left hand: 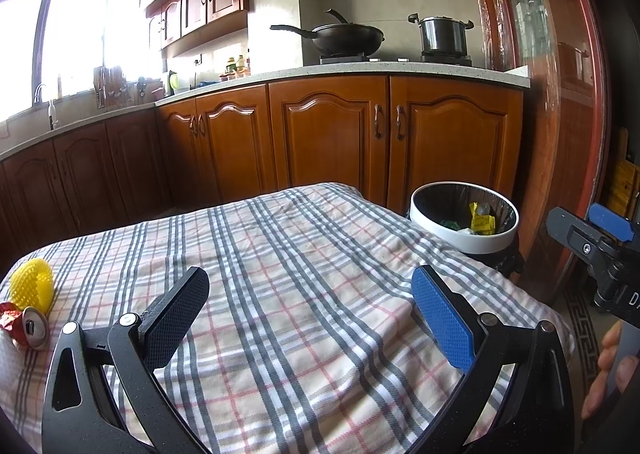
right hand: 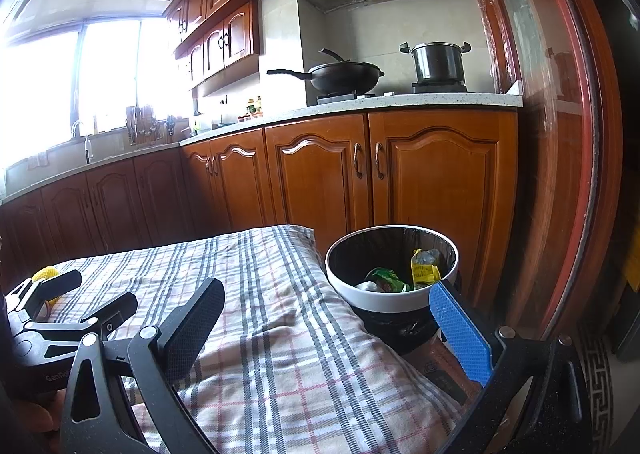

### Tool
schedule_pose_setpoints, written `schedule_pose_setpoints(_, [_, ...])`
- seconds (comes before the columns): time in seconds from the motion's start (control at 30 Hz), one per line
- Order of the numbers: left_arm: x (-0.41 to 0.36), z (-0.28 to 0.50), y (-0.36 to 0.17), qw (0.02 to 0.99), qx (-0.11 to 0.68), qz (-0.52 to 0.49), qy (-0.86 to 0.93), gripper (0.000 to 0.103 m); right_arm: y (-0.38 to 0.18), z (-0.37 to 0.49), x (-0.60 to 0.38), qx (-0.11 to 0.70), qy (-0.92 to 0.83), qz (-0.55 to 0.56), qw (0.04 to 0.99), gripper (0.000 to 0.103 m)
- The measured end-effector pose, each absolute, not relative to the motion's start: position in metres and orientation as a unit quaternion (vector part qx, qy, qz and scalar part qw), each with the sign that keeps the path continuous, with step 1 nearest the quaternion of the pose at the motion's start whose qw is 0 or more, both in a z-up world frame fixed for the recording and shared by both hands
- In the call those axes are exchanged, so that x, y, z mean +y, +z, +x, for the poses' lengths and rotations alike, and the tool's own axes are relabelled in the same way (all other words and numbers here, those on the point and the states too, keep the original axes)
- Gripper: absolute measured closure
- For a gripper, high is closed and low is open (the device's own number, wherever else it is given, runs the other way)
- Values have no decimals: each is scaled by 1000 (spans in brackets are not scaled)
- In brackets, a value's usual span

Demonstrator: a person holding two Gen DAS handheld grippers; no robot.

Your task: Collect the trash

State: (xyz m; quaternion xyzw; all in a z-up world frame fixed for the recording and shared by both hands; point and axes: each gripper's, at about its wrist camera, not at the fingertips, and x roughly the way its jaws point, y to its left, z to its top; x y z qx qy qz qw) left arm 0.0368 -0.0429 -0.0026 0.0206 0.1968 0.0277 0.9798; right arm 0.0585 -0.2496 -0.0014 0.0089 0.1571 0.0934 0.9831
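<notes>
A white-rimmed trash bin (left hand: 464,236) with a black liner stands past the table's far right corner; it holds yellow and green wrappers (right hand: 425,269). On the checked tablecloth (left hand: 280,274) at the left lie a yellow foam net (left hand: 33,288), a crushed can (left hand: 35,328) and a red wrapper (left hand: 10,320). My left gripper (left hand: 312,318) is open and empty over the cloth, right of that trash. My right gripper (right hand: 328,330) is open and empty, near the bin (right hand: 390,298); it also shows at the right edge of the left wrist view (left hand: 592,238).
Wooden kitchen cabinets (left hand: 328,134) run behind the table, with a wok (left hand: 344,38) and a pot (left hand: 442,34) on the stove. A wooden door frame (left hand: 560,134) stands at the right, with patterned floor (left hand: 580,318) below it.
</notes>
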Motion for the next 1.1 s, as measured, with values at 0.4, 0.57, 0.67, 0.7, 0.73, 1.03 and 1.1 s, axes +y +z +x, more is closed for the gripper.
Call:
schedule_pose_setpoints(0.4, [-43, 40, -4, 979, 200, 21, 27, 0, -3, 61, -250, 161, 95, 10, 982, 0])
schedule_pose_setpoints(0.57, [-43, 41, -5, 979, 201, 21, 26, 0, -5, 64, -251, 163, 96, 11, 982, 0])
schedule_pose_setpoints(0.67, [-42, 42, -6, 979, 202, 20, 25, 0, -5, 64, -251, 164, 96, 12, 982, 0])
schedule_pose_setpoints(0.7, [-42, 42, -6, 979, 202, 20, 25, 0, -5, 64, -251, 163, 96, 11, 982, 0])
schedule_pose_setpoints(0.73, [-41, 42, -6, 979, 203, 19, 25, 0, -6, 65, -251, 164, 96, 11, 982, 0])
schedule_pose_setpoints(1.03, [-38, 48, -8, 977, 212, 14, 22, 0, -9, 71, -248, 173, 100, 15, 980, 0])
schedule_pose_setpoints(1.1, [-36, 50, -9, 976, 216, 11, 22, 0, -9, 72, -247, 175, 102, 16, 979, 0])
